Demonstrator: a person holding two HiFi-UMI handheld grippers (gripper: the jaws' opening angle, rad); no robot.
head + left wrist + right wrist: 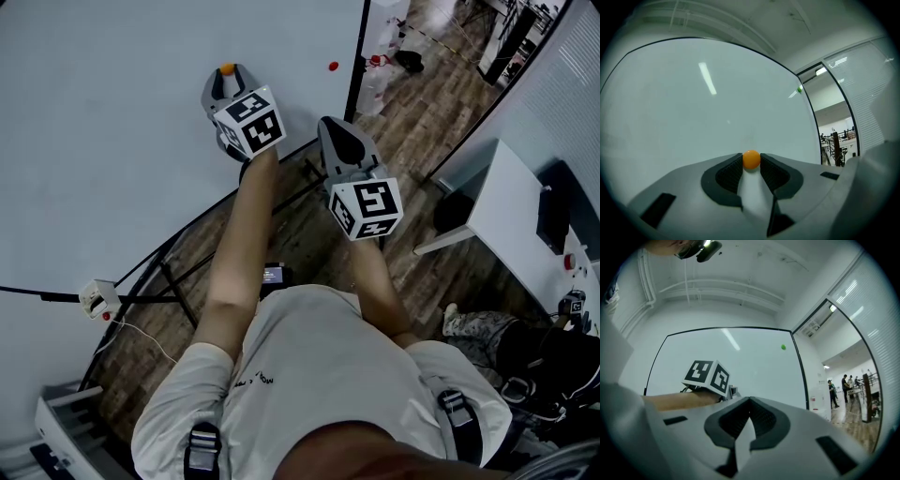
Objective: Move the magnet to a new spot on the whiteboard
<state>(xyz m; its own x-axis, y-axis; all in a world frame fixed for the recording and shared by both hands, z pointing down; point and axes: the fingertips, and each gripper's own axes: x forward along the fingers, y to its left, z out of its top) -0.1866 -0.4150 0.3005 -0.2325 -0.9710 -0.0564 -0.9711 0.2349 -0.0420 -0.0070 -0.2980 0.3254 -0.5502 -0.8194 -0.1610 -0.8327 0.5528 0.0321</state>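
A small orange round magnet (751, 158) sits between the tips of my left gripper (751, 162), and the ribbed pads press on it from both sides. In the head view this left gripper (227, 77) points at the whiteboard (112, 122) with the orange magnet (227, 68) at its tip, right at the board's surface. My right gripper (336, 127) hangs to the right and nearer the person, away from the board. Its jaws (750, 400) are shut with nothing between them. The left gripper's marker cube (708, 376) shows in the right gripper view.
A second small magnet (333, 67) sticks on the whiteboard near its black right edge (356, 56). The board's stand legs (169, 272) and a white power strip (98, 298) are on the wooden floor. A white table (506, 216) stands right. People (846, 385) are far off.
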